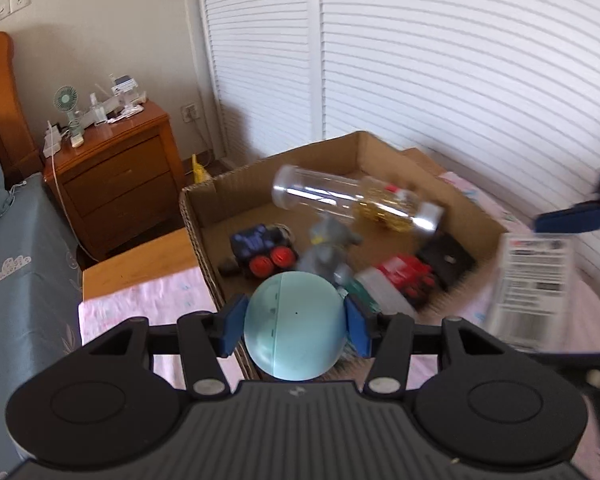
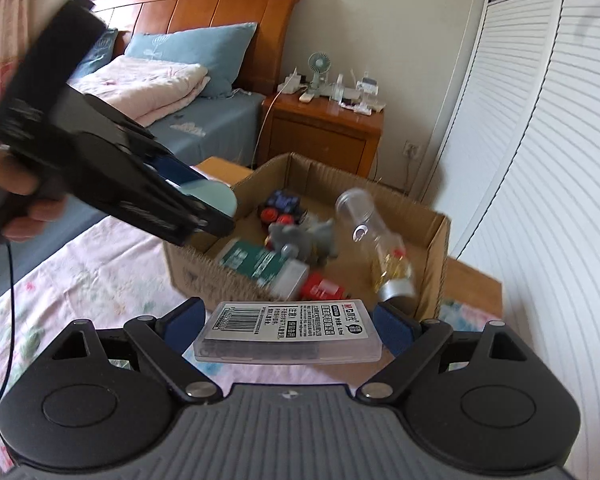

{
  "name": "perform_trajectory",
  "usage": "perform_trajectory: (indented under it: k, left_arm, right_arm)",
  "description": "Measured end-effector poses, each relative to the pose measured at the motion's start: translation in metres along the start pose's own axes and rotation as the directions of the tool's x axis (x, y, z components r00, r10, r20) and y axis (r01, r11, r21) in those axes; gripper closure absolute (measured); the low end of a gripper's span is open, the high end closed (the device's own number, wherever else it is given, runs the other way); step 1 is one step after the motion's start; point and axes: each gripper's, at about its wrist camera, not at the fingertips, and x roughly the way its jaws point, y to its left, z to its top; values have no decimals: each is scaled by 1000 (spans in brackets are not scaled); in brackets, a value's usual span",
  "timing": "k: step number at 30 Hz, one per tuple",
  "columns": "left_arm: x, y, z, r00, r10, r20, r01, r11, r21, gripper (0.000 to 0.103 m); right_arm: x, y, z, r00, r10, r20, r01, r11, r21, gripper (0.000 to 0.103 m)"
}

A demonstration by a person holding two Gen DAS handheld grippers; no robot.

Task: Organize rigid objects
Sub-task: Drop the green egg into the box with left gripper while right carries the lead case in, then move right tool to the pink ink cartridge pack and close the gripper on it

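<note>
My left gripper (image 1: 296, 326) is shut on a pale blue ball (image 1: 294, 326), held above the near edge of an open cardboard box (image 1: 356, 146). In the right wrist view that ball (image 2: 216, 198) shows at the box's left rim, with the left gripper (image 2: 216, 216) around it. My right gripper (image 2: 288, 330) is shut on a clear plastic case with a barcode label (image 2: 288, 330), gripped by its ends and held just short of the box (image 2: 436, 264). The case (image 1: 534, 276) appears blurred at the right in the left wrist view.
Inside the box lie a clear tube (image 1: 352, 204), a blue toy car with red wheels (image 1: 262, 250), a grey figure (image 1: 328, 252), a red item (image 1: 406, 274), a green-and-white pack (image 2: 260, 266) and a black square (image 1: 446, 258). The box sits on a pink quilt (image 2: 92, 276). A wooden nightstand (image 1: 116, 172) stands behind.
</note>
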Motion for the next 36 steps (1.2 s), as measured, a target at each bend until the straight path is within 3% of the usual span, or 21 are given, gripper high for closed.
perform_trajectory:
  k: [2,3,5,9,12,15,18,23,27,36]
  left_arm:
    - [16,4,2,1000,17,-14,-17,1000,-10,51]
    - [25,7,3,999,29,-23,-29,999,-14,51]
    - [35,11,0,999,48,-23,-49,998,-40,51]
    - [30,18,-3,996,91,23,-88,992,-89,26]
    - [13,18,-5,993,100,60,-95,992,-87,16]
    - [-5,16,-8,989,118,91,-111,991,-72,8]
    - [-22,13,-10,987,112,115,-106,993,-56,8]
    - [-42,2,-20,990,74,119,-70,997,-33,7]
    - [-52,-8,-34,996,21,91,-20,1000,-21,6]
    - [-63,-23,-75,1000,-20,7,20,1000,1,6]
  right_arm:
    - [6,-5,5,1000,-5,-5,5,1000,9,10]
    - [9,-8,8,1000,-8,-8,8,1000,14,24]
    - [19,-16,15,1000,-4,-31,6,999,43,28]
    - [43,-30,25,997,-36,-62,40,997,65,28]
    - [54,-43,30,997,-32,-76,41,991,126,27]
    - [49,-43,25,998,-15,-57,23,987,157,14]
    - [36,-33,11,999,23,-32,-18,988,151,0]
    - [32,-6,-25,997,33,-71,-17,976,218,0]
    - [48,16,-51,991,1,-135,35,964,263,0]
    - [86,32,-67,981,-53,-188,111,943,315,1]
